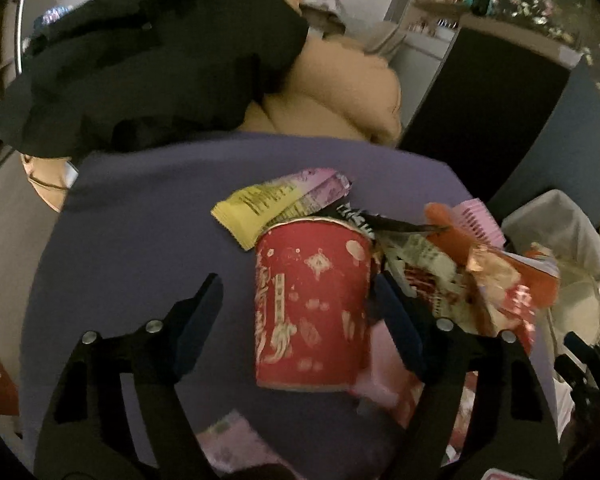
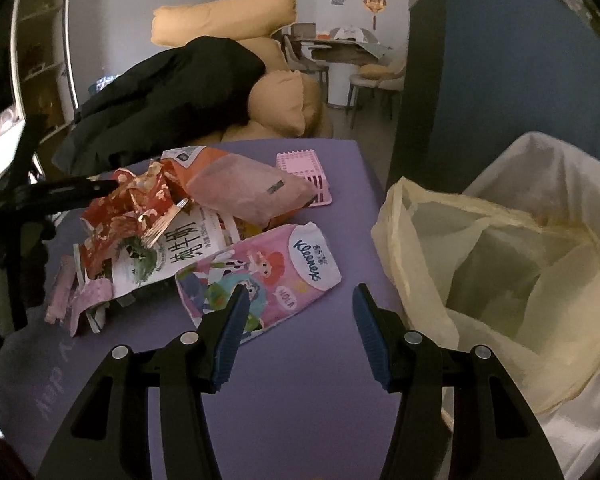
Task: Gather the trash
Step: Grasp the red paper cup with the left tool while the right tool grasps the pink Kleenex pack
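In the left wrist view my left gripper (image 1: 298,286) is open around a red paper cup (image 1: 312,306) that stands on the purple table (image 1: 140,240); the right finger (image 1: 396,320) is close to the cup's side, the left finger stands apart. A yellow-and-pink wrapper (image 1: 276,200) lies behind the cup. In the right wrist view my right gripper (image 2: 298,294) is open and empty above the table, beside a pink Kleenex pack (image 2: 268,276). A bin lined with a pale bag (image 2: 500,264) stands to the right of the table.
A pile of wrappers (image 2: 140,216) and a white milk pouch (image 2: 172,252) lie left on the table, with a pink pouch (image 2: 244,192) and a pink plastic basket (image 2: 304,172) behind. A black garment (image 2: 160,96) on tan cushions (image 2: 276,104) lies beyond the table.
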